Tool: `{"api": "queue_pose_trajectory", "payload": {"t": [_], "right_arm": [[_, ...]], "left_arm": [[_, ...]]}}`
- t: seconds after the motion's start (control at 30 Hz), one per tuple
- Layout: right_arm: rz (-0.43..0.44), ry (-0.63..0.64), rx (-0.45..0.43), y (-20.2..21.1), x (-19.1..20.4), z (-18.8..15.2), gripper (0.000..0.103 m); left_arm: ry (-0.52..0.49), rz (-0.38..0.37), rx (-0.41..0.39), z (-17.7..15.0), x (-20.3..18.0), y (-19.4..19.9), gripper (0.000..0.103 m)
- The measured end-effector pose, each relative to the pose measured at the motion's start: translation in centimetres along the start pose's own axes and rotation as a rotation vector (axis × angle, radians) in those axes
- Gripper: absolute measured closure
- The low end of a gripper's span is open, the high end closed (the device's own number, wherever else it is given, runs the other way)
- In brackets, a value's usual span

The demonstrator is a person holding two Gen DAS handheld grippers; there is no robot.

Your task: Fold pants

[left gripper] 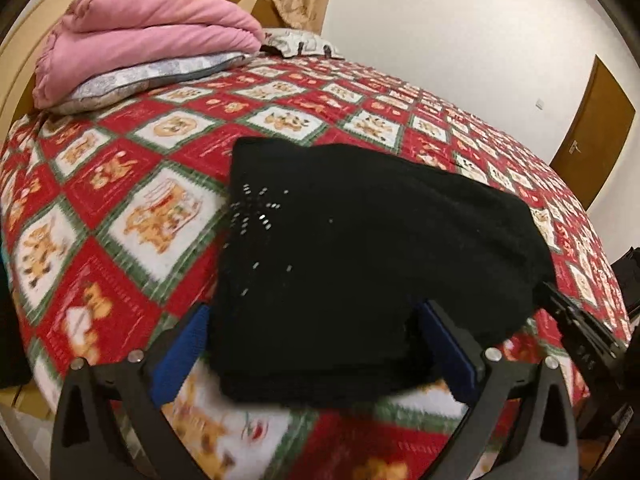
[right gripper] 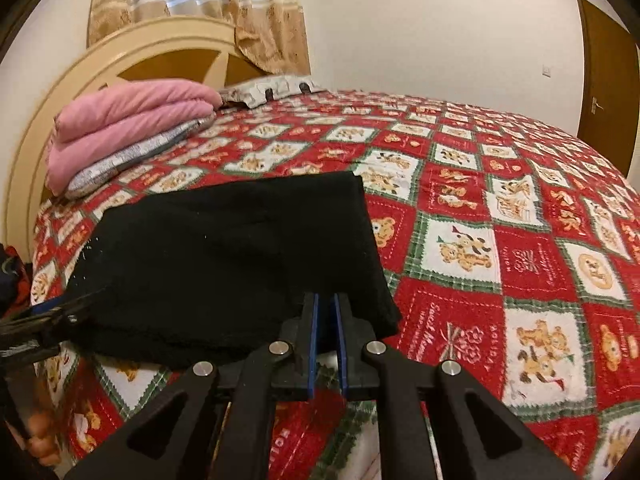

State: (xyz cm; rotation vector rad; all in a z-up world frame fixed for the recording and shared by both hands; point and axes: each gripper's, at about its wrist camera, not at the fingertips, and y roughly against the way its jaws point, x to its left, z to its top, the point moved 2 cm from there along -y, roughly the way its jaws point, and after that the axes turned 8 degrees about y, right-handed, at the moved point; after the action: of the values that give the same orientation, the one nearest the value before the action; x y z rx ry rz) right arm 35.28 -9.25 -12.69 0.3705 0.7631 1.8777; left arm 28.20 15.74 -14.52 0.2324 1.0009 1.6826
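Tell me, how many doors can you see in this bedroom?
1: a brown door in the white wall at the far right, beyond the bed. Other doors may lie outside the pictures.

Pink folded blanket atop grey pillow, red patchwork bedspread, brown door.
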Motion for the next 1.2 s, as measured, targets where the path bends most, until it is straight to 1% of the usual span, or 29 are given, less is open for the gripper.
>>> {"api": "queue_pose_trajectory", "payload": {"t": [0.03, 0.07, 0.1, 0.13, 0.17, 0.23, 0.33, 0.4, 0.53, 0.63, 0.73, 0.77, 0.87, 1.03, 1.13, 1.2], "right_arm": [[-0.006, -0.019, 0.025, 0.3, 0.0, 0.0, 0.089], [0.000, -0.059, 0.054, 0.7, 0.0, -0.2, 0.072], [0.041, -0.130, 0.076, 1.4, -0.1, -0.5, 0.049], [0.079, -0.176, 0.071, 2.1, 0.0, -0.9, 0.040], [0.115, -0.229, 0.049, 3.1, 0.1, -1.3, 0.034], [0.132, -0.266, -0.004, 5.4, 0.8, -1.8, 0.034], [0.115, -0.249, -0.026, 8.4, 2.2, -2.0, 0.034], [0.113, -0.258, -0.063, 10.7, 2.7, -2.1, 0.034], [0.089, -0.243, -0.136, 14.5, 3.6, -1.8, 0.034], [0.060, -0.215, -0.202, 17.6, 4.3, -1.4, 0.034], [0.032, -0.216, -0.260, 20.5, 4.8, -1.5, 0.030], [0.028, -0.218, -0.273, 21.2, 5.0, -1.6, 0.028], [0.019, -0.222, -0.295, 22.7, 5.4, -1.8, 0.028], [0.007, -0.223, -0.312, 24.5, 6.1, -2.5, 0.028], [0.000, -0.236, -0.333, 25.4, 6.1, -2.8, 0.028], [-0.011, -0.243, -0.342, 25.8, 6.0, -2.9, 0.028]], "left_arm": [[-0.011, 0.005, -0.008, -0.1, 0.0, 0.8, 0.000], [-0.034, 0.019, -0.032, -0.4, -0.2, 1.9, 0.000], [-0.051, 0.036, -0.050, -0.6, -0.2, 2.6, 0.000], [-0.071, 0.060, -0.073, -0.8, -0.3, 3.6, 0.000], [-0.085, 0.075, -0.092, -1.0, -0.3, 4.6, 0.000], [-0.109, 0.089, -0.114, -1.4, -0.4, 6.1, 0.000], [-0.148, 0.118, -0.145, -1.7, -0.7, 8.0, 0.000], [-0.163, 0.134, -0.165, -1.9, -0.9, 9.1, 0.000], [-0.174, 0.140, -0.211, -2.2, -1.2, 11.8, 0.000], [-0.174, 0.122, -0.215, -2.7, -1.4, 13.4, 0.000], [-0.188, 0.110, -0.229, -3.4, -1.5, 15.1, 0.000], [-0.194, 0.112, -0.242, -3.6, -1.6, 15.6, 0.000], [-0.208, 0.119, -0.269, -4.0, -1.6, 16.8, 0.000], [-0.191, 0.091, -0.293, -4.4, -1.6, 18.6, 0.000], [-0.213, 0.097, -0.316, -4.8, -1.9, 19.3, 0.000], [-0.225, 0.098, -0.316, -5.0, -2.1, 19.4, 0.000]]}}
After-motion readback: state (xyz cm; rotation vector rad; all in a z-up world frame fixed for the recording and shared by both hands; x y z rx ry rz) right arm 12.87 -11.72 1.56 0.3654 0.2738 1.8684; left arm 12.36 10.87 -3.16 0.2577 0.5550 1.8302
